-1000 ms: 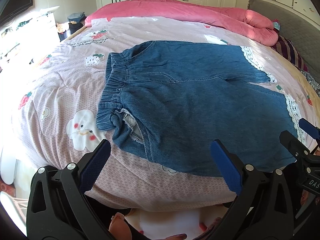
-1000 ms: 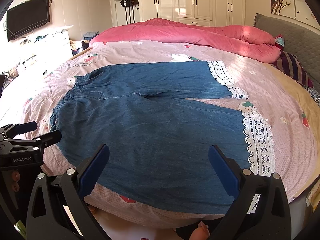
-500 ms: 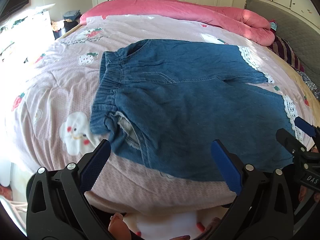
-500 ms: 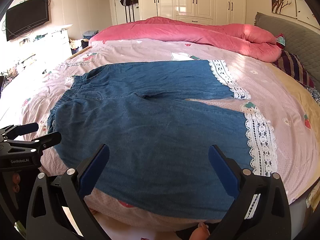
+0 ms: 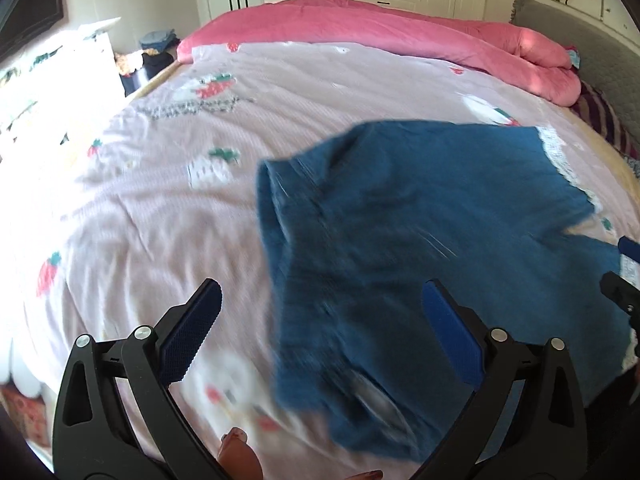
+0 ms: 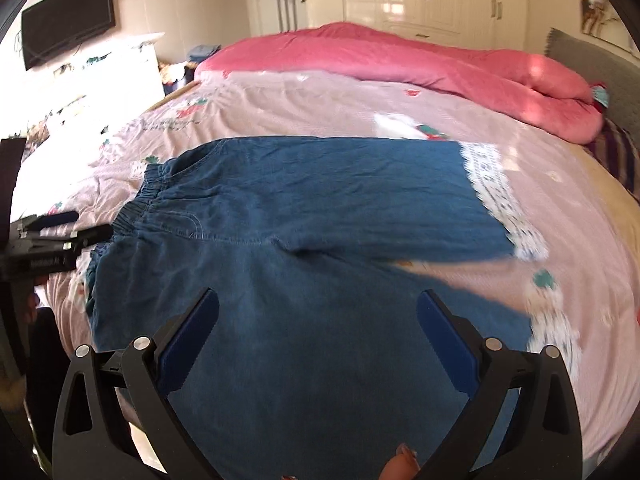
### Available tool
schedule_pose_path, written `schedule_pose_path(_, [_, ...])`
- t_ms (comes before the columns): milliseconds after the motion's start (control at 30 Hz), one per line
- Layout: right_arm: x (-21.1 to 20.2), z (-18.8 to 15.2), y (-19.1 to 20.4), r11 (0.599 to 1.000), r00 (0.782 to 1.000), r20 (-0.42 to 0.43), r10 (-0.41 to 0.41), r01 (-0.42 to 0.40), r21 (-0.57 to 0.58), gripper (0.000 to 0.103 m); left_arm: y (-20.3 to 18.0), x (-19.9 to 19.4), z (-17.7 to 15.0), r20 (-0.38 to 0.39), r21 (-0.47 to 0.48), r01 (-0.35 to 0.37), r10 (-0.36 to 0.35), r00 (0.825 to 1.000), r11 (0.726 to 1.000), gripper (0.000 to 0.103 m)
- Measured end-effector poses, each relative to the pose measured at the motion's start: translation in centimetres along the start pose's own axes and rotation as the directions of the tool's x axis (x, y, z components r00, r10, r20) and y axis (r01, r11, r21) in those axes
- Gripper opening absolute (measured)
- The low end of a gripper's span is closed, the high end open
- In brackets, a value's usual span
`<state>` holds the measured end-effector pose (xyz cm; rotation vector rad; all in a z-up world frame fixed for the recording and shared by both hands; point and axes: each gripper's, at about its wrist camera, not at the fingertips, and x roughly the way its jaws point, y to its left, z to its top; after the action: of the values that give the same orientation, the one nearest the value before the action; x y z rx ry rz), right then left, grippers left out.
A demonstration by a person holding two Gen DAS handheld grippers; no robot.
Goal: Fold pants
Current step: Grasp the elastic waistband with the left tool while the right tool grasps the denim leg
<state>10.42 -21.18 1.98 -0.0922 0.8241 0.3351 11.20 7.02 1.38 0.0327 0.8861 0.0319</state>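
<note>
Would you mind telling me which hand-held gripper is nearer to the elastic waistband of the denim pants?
Left. The left hand-held gripper sits right beside the waistband; the right hand-held gripper hovers over the near leg, toward the lace hem.

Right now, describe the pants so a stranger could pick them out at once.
Start at the bed with the pale pink cartoon-print cover; a rolled pink duvet lies along its far side. The pants lie spread flat on the near half. They are the only blue denim there, with an elastic waistband and white lace hems.
</note>
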Motion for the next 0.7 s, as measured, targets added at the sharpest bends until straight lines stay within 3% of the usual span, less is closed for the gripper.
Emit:
schedule_pose_path(100, [2.0,2.1,0.0,0.999,0.999,-0.020,0.039,-0.040,-0.023,0.099,1.4,2.1,2.2,-0.002,0.014,-0.023,0.023,1.000,1.000,0.094])
schedule_pose_path(300, [5.8,5.7,-0.4,0.996,0.996,-0.054,0.071,-0.073,-0.047,0.099,2.9,7.1,5.7,-0.063,0.035,0.049,-0.047,0.997,0.998,0.094])
schedule_pose_path(467, [8.9,8.9,-0.4,0.992,0.994,-0.076,0.078,-0.085,-0.098,0.099,2.4,10.0,7.1,-0.055,0.104,0.019,-0.014,0.998,0.994,0.092])
schedule_pose_path(633, [11.5,11.8,0.4,0.972,0.991,-0.090,0.100,-0.117,-0.205,0.099,2.2,11.9,8.2,-0.073,0.130,0.054,-0.044,0.996,0.990,0.073])
schedule_pose_path(667, [12.2,12.4,0.6,0.967,0.989,-0.099,0.108,-0.128,-0.219,0.099,2.2,12.4,8.3,-0.084,0.134,0.058,-0.047,0.995,0.989,0.060])
schedule_pose_path(700, [13.1,13.1,0.8,0.963,0.989,-0.108,0.103,-0.127,-0.238,0.099,2.2,12.8,8.4,-0.090,0.133,0.065,-0.053,0.995,0.989,0.053])
